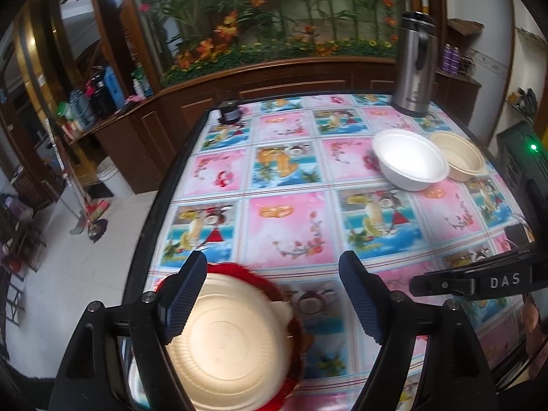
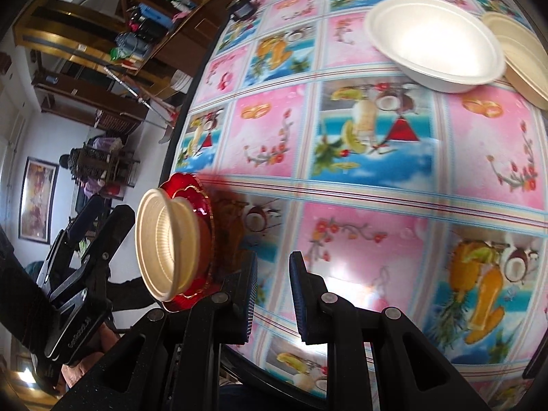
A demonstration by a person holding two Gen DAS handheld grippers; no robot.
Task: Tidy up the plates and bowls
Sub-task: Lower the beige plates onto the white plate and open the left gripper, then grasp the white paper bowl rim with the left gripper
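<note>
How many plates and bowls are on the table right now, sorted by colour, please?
Cream bowls: 2, one upside down on the red plate, one upright beside the white bowl
White bowls: 1
Red plates: 1
Total: 4

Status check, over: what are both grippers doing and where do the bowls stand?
Left gripper open, over cream bowl on red plate. Right gripper narrow, empty. White bowl, tan bowl at far edge.
</note>
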